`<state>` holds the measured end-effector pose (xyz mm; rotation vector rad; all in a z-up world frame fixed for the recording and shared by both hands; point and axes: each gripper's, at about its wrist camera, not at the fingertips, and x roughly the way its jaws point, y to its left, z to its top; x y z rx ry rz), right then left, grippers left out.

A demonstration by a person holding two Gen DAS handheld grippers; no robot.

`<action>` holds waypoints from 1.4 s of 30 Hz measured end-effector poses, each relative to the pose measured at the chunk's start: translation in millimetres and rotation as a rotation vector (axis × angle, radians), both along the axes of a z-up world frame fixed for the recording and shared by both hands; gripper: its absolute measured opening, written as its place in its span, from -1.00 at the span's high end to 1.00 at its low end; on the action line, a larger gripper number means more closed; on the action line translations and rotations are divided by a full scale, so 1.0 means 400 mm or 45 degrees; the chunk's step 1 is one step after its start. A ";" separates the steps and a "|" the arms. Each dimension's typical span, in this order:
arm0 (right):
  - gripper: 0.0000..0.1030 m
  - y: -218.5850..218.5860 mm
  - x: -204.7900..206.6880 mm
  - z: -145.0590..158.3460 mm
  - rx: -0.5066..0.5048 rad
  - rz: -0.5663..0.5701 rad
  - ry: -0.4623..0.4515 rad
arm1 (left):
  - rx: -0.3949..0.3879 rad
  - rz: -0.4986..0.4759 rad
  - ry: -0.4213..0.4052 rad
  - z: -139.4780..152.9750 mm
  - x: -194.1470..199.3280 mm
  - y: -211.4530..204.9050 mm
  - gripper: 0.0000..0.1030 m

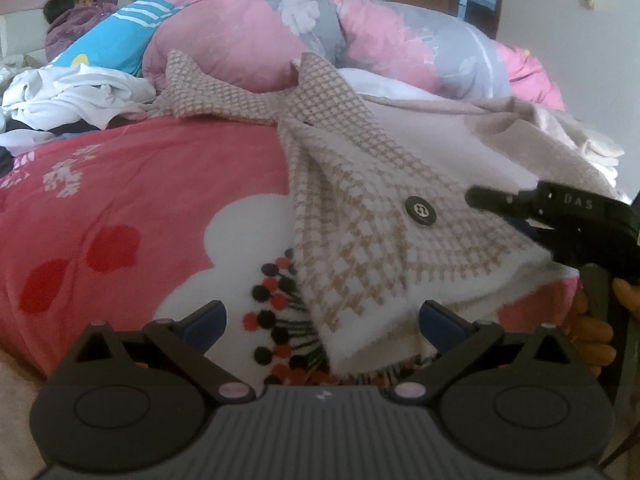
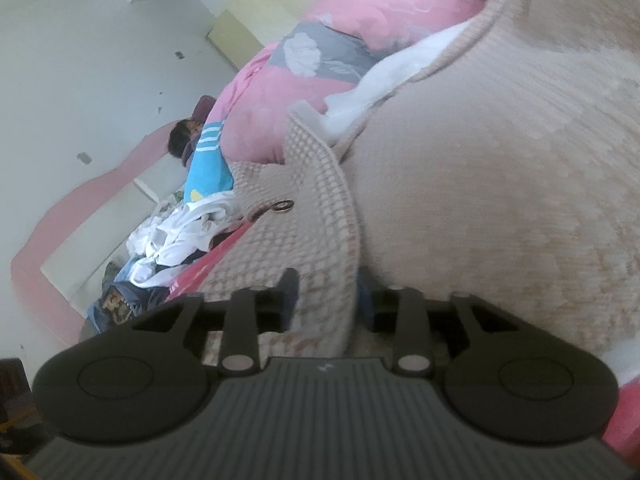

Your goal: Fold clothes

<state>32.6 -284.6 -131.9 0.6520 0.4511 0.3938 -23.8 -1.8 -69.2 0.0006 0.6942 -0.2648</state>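
On the bed, over the red floral blanket (image 1: 120,200), the houndstooth coat (image 1: 360,240) lay spread. The left gripper (image 1: 322,322) hung with fingers wide, empty, above its hem. The right gripper (image 2: 328,296) straddled the coat's edge, fingers half-parted, not pinching. Best grip both corners evenly before folding.

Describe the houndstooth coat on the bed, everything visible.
The houndstooth coat is beige-and-white woven wool by its look, with a plain cream inner face. One large dark round button sits on the front panel. It lies spread and partly folded on the pink floral blanket, its far end rising against the pink and grey duvet. Its hem lies between the left gripper's wide-open fingers; an edge runs between the right gripper's parted fingers.
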 end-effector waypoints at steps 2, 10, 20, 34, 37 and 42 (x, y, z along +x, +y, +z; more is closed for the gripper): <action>-0.12 0.013 -0.003 0.011 -0.007 0.027 -0.022 | -0.003 -0.005 0.006 -0.003 -0.003 0.009 -1.00; -0.84 0.009 -0.041 0.042 0.060 -0.024 -0.037 | 0.021 0.003 0.005 -0.014 -0.003 0.027 -1.00; -0.52 -0.003 -0.062 0.051 0.122 -0.067 0.104 | 0.160 -0.050 -0.041 -0.046 0.015 0.000 -0.97; 0.62 0.053 -0.038 0.059 -0.082 -0.022 0.181 | 0.231 -0.100 -0.174 -0.054 0.024 -0.032 -0.88; 0.83 0.057 -0.031 0.068 -0.114 -0.031 0.163 | 0.244 -0.119 -0.191 -0.052 0.026 -0.042 -0.86; 0.86 0.044 -0.041 0.115 -0.132 -0.058 0.049 | 0.260 -0.179 -0.232 -0.041 0.028 -0.071 -0.85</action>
